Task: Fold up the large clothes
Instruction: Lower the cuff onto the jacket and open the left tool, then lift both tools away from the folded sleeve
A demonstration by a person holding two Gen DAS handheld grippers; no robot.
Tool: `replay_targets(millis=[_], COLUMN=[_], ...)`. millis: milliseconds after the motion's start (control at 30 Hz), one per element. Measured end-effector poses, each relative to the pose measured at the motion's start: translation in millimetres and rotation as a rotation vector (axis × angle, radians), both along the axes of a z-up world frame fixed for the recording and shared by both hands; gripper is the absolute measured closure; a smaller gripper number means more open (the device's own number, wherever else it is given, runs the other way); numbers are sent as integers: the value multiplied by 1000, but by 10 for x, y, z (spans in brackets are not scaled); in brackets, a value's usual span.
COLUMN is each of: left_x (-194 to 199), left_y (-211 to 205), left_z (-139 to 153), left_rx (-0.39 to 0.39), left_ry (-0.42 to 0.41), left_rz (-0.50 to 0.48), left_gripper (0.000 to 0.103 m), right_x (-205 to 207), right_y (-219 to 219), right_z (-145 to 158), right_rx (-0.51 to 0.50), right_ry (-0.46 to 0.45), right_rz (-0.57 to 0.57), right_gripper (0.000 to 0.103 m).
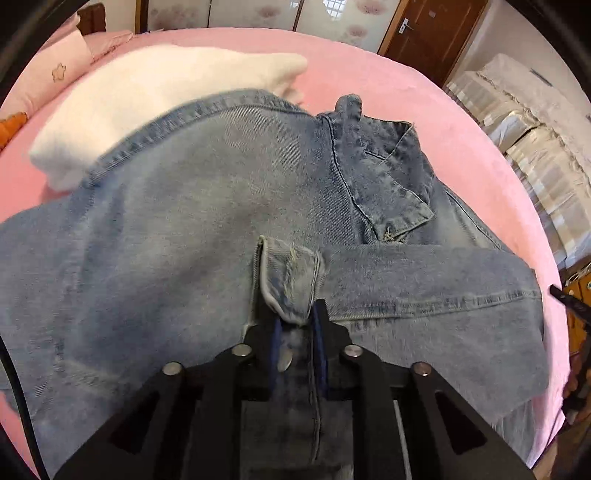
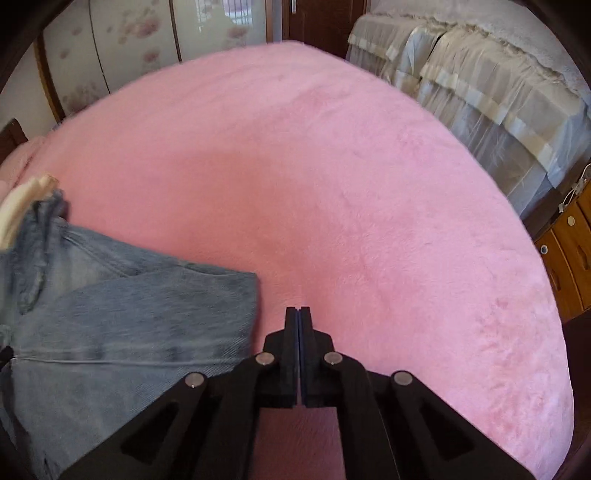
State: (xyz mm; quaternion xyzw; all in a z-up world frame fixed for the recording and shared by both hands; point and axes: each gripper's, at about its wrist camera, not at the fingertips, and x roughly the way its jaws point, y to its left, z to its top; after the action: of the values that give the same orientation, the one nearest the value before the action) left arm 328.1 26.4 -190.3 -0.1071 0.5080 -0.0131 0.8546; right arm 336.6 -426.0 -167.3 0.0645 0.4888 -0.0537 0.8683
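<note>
A blue denim garment [image 1: 184, 229] lies spread over the pink fleece bed cover [image 1: 406, 92], filling most of the left wrist view; its collar [image 1: 388, 177] sits toward the far right of the cloth, and a sleeve [image 1: 424, 280] is folded across the body toward the middle. In the right wrist view the same denim occupies the lower left, with one squared edge lying flat on the pink cover. The far-left edge of the denim overlaps a folded white cloth [image 1: 147, 99] that rests on the bed beyond it. The left gripper [image 1: 295, 321] points steeply down at the garment, and its jaws are clamped on the sleeve's cuff [image 1: 290, 277], which stands up bunched between the blue pads [image 1: 319, 332]; the jaws are held slightly apart by the thickness of the cloth, and a metal button shows just below the pinch. The right gripper [image 2: 298, 317] also tilts steeply downward, over bare pink cover just beside the denim's right edge; its jaws are pressed fully together with nothing between them, and it does not touch the garment. A pink pillow [image 1: 55, 70] lies at the far left of the bed. Beyond the bed stand floral-patterned panels [image 2: 122, 48], a brown wooden door [image 1: 432, 33], covered furniture under pale cloth [image 2: 480, 96], and a wooden cabinet [image 2: 569, 251] at the right.
</note>
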Motion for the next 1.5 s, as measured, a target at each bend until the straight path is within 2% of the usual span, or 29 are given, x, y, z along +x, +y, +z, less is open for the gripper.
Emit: replay_targets(millis=[67,133,233,300,367,433,500,567,633,767,800,900,933,1033,1167,1200,1233,1267,1333,1400,1500], left_x=[-120,-262,-443,-472,-411,-301,-184,-103,-133,-171,-173,-200,-218,-347,-567,-616,-657,-700,-764,-828,-955], left_y=[-9,-3,-42,-171,-355,-501,-575,-523,-414,-303,-314,-363,-416,-475,-628,-656,-668,-667,-618,-534,-453], left_z=[119,250,492,586,557,408,167,-150,-200,-172,-170,-124,-116,-22,168,188,187,166,77,-19,33], left_rx=[56,78,41,-15,-40,-22,42,113,55,22,28,43,47,16,12,9,6,6,12,-5,-38], left_ry=[-7,-27,-92,-128,-134,-100,-31,100,84,77,76,62,57,39,-8,-15,-15,-8,16,31,11], left_rz=[10,27,42,7,-30,-38,-23,-5,-6,-16,-20,-18,-13,-18,-60,-65,-66,-61,-44,-50,-59], left_gripper=[84,83,83,79,79,79,79,81,86,88,88,88,88,86,81,76,68,64,63,65,65], right_x=[-150,-335,-524,-601,-663,-672,-614,-578,-632,-871,-959,-1113,-1148,-1192,-1142,-1124,-1107,-1079,-1042,-1085,-1227], right_y=[130,350,789,1093,1354,1586,1650,1556,1231,319,131,-76,-71,107,621,793,949,1053,1202,1189,966], right_z=[136,253,329,332,284,170,-10,-162,-263,-411,-421,-350,-304,-143,26,46,37,3,-113,-265,-338], right_rx=[44,62,76,90,93,91,92,50,-65,22,6,80,105,139,207,217,225,230,222,180,248], right_ry=[-34,-56,-60,-54,-40,-13,30,64,69,117,136,122,111,72,27,24,28,35,64,97,95], right_rz=[52,131,237,300,351,373,362,335,242,53,-10,-52,-51,-11,100,128,152,167,182,148,81], right_gripper=[102,102,102,102,102,102,102,102,103,103,103,103,99,99,99,99,99,99,99,99,102])
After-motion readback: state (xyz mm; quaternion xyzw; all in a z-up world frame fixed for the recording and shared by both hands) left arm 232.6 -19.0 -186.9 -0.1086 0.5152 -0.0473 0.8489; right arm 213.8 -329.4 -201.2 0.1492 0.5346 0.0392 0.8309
